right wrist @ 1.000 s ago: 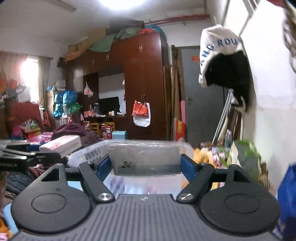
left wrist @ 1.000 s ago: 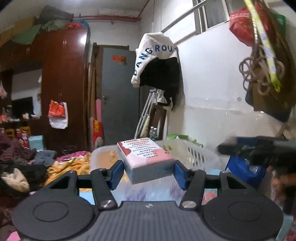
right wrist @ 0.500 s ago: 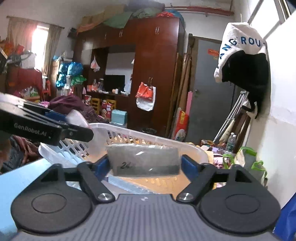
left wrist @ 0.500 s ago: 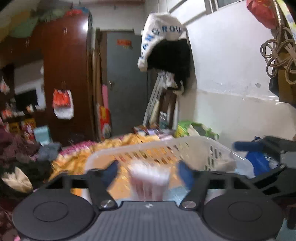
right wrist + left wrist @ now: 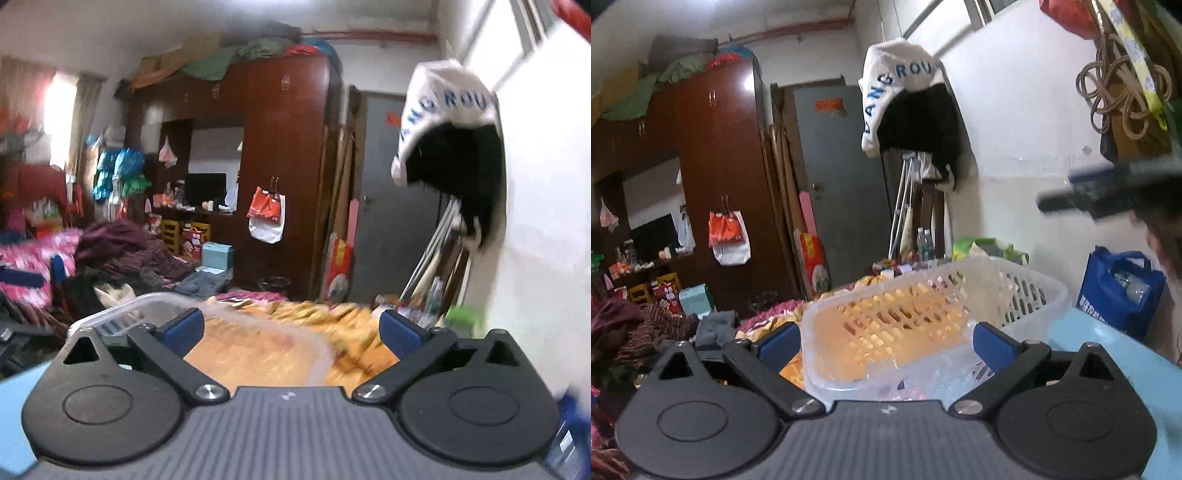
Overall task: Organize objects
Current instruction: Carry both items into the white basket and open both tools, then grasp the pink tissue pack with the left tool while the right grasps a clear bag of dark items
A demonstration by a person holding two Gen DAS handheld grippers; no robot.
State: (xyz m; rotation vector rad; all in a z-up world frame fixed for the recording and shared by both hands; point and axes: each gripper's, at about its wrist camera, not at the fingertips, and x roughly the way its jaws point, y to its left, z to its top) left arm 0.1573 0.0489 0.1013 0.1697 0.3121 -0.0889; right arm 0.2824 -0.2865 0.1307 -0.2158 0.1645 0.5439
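A white slotted plastic basket [image 5: 1027,295] stands on the light blue table [image 5: 1108,354] just ahead of my left gripper [image 5: 886,341], which is open and empty, its blue pads spread at the basket's near rim. Crinkled clear packets [image 5: 945,380] lie low in the basket. My right gripper [image 5: 291,328] is open and empty above the basket's rim [image 5: 147,302]; it also shows blurred in the left wrist view [image 5: 1108,188] at upper right. The pink box and the grey packet are out of sight.
A blue shopping bag [image 5: 1119,291] stands right of the table by the white wall. A jacket [image 5: 912,114] hangs on the wall. An orange blanket [image 5: 332,325] and piled clothes [image 5: 129,254] lie beyond the table, with a dark wardrobe [image 5: 713,177] behind.
My left gripper let the pink box go over the basket and opened wide. My right gripper let go of the grey packet, opened and rose above the basket.
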